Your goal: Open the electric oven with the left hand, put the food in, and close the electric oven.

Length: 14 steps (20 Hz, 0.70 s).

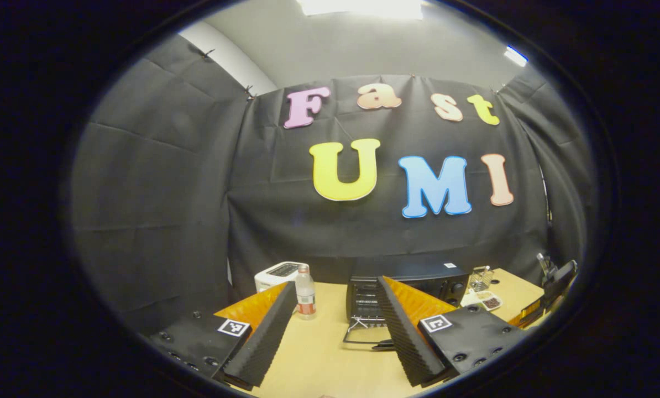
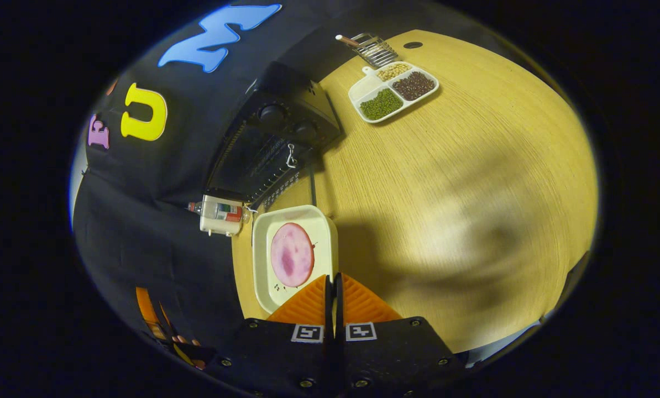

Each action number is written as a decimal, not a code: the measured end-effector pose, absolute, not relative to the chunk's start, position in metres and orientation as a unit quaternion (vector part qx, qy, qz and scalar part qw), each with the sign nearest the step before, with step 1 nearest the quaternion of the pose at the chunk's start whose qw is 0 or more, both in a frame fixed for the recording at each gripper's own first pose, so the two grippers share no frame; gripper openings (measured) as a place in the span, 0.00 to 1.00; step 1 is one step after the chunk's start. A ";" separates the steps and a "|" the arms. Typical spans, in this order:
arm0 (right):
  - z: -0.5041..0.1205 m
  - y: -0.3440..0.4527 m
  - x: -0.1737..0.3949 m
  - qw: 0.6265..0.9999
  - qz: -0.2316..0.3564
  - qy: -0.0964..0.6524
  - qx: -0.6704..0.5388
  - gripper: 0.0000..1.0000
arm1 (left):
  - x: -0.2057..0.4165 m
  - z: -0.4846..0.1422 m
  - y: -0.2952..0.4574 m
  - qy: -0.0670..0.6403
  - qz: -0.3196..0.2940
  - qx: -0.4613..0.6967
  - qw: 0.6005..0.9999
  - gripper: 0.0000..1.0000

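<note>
The black electric oven (image 1: 413, 279) stands at the back of the wooden table, its door (image 1: 363, 334) folded down flat and the rack inside showing. My left gripper (image 1: 336, 283) hangs open above the table in front of the oven, fingers wide apart, nothing between them. In the right gripper view the oven (image 2: 269, 146) lies ahead at upper left. My right gripper (image 2: 333, 279) is shut on the rim of a white tray (image 2: 321, 226) that carries a round pink slice of ham (image 2: 292, 254). The tray hangs just before the oven's opening.
A clear bottle (image 1: 305, 298) and a white toaster (image 1: 277, 273) stand left of the oven. Right of it are a divided dish of beans (image 2: 393, 91) and a wire holder (image 2: 374, 50). The table (image 2: 462, 193) is bare to the right. Fingers of a hand (image 2: 186, 340) show at lower left.
</note>
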State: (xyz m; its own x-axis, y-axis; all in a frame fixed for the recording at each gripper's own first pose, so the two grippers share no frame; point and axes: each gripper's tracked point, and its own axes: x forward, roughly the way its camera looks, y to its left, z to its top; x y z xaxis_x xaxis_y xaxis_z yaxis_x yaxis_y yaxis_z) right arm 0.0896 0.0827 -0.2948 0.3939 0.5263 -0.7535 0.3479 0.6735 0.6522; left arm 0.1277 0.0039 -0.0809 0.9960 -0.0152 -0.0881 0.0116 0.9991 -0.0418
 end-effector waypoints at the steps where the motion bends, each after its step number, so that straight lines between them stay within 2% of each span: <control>1: -0.293 0.091 0.098 0.733 0.053 0.539 0.412 0.01 | 0.131 -0.076 0.005 0.036 -0.013 -0.021 0.999 1.00; 5: -0.285 0.120 0.130 0.728 0.022 0.504 0.465 0.00 | 0.154 -0.069 0.009 0.023 -0.036 -0.012 0.999 1.00; 14: -0.299 0.166 0.178 0.717 -0.062 0.468 0.512 0.00 | 0.202 -0.092 0.051 0.035 -0.033 -0.032 0.998 1.00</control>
State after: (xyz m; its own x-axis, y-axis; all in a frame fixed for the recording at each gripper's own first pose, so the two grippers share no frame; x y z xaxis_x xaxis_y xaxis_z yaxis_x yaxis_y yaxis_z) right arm 0.1776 0.1659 -0.2994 0.5541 0.3902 -0.7353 0.5691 0.4671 0.6768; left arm 0.2015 0.0511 -0.0923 0.9953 -0.0690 -0.0677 0.0645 0.9957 -0.0666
